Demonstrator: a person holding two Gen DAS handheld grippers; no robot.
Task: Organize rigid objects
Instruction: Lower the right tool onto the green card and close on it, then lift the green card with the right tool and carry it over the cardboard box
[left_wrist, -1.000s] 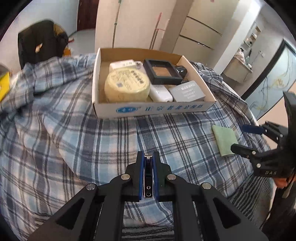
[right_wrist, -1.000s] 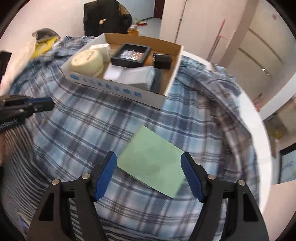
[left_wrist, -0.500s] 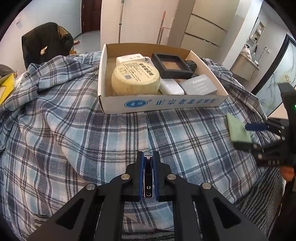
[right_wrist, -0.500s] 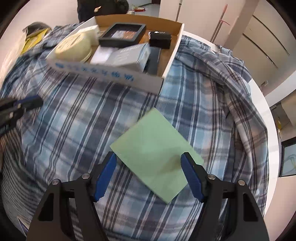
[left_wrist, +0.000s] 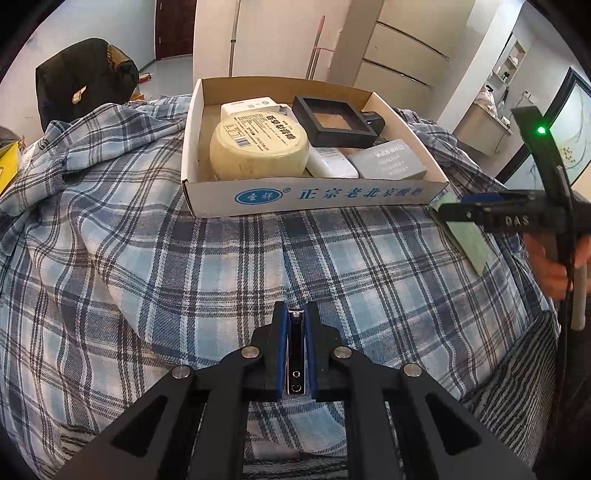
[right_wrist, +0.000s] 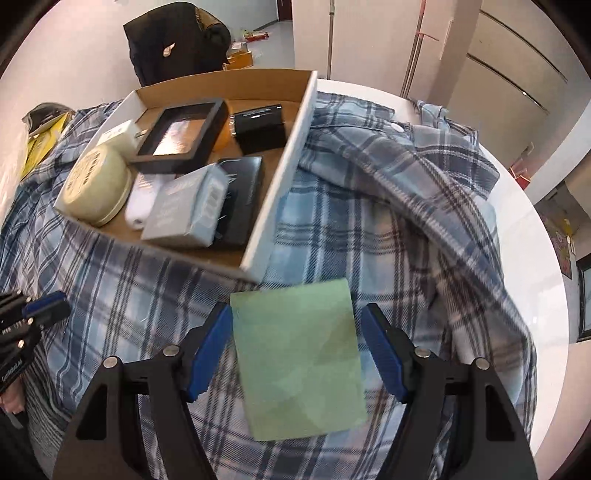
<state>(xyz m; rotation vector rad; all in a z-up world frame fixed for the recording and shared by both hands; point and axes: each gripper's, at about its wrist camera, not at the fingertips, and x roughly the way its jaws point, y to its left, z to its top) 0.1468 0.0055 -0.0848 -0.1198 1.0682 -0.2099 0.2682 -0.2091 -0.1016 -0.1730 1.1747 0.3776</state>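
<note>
My left gripper (left_wrist: 295, 354) is pinching a small chrome nail clipper (left_wrist: 296, 354) between its blue pads, above the blue plaid cloth (left_wrist: 155, 266). My right gripper (right_wrist: 295, 354) stands spread, one finger on either side of a flat pale green rectangular card (right_wrist: 299, 358) that lies on the cloth; the pads do not press it. Just beyond the card's far left corner is the shallow cardboard box (right_wrist: 275, 192), which holds a round cream tin (left_wrist: 258, 146), a black square frame (left_wrist: 334, 120), a grey packet (left_wrist: 388, 158) and other small items I cannot identify.
</note>
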